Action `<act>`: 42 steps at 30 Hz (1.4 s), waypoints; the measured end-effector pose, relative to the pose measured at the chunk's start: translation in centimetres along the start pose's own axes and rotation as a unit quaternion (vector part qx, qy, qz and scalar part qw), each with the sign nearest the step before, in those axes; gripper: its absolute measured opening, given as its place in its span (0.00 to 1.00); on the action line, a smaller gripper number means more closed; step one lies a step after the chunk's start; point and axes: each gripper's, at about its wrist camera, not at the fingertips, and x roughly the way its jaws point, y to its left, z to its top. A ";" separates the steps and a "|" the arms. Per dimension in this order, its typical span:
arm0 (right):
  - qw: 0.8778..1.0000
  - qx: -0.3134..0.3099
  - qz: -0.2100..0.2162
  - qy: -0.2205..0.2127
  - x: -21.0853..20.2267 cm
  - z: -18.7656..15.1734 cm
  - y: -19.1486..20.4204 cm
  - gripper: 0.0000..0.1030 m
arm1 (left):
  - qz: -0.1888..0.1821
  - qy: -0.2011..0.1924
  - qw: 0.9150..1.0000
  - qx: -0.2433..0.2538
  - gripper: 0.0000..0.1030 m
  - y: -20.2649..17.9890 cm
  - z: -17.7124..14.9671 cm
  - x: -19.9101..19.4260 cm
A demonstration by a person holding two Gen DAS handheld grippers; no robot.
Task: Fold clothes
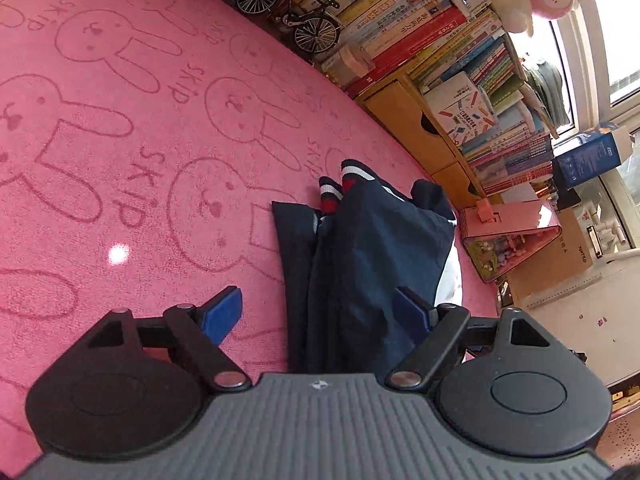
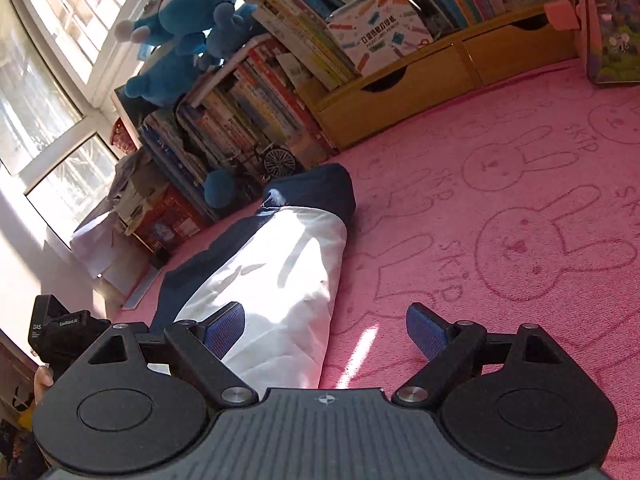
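Pink bunny-print carpet [image 1: 132, 152], crammed bookshelf [image 2: 280, 92] behind. Navy-white garment [image 2: 280, 272] folded lengthwise on carpet. Left gripper [image 1: 320, 312], right gripper [image 2: 324, 328]: both spread, empty. Garment's near end hidden below grippers.

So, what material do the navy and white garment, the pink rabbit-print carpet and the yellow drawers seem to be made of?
The navy and white garment looks like thin woven fabric with a faint sheen, maybe synthetic: it creases softly, and its cuffs look ribbed knit. The pink rabbit-print carpet appears short-pile textile, matte and fuzzy. The yellow drawers look like smooth finished wood or laminate; which one is unclear.
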 end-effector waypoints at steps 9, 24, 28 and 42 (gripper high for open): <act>0.997 0.032 0.070 0.027 4.7 1.8 -0.8 0.90 | -0.061 0.015 0.998 0.012 0.85 0.1 3.2 3.6; 0.997 0.005 0.078 -0.004 7.4 1.8 1.8 0.37 | -0.033 -0.030 0.997 0.061 0.15 -2.6 1.5 2.2; 0.994 -0.010 0.100 -0.033 5.9 3.6 3.6 0.30 | -0.030 -0.042 0.995 0.087 0.13 -4.1 3.2 1.7; 0.987 -0.096 -0.125 -0.040 13.4 8.2 4.0 0.86 | 0.237 -0.100 0.937 0.236 0.34 -7.7 6.2 5.5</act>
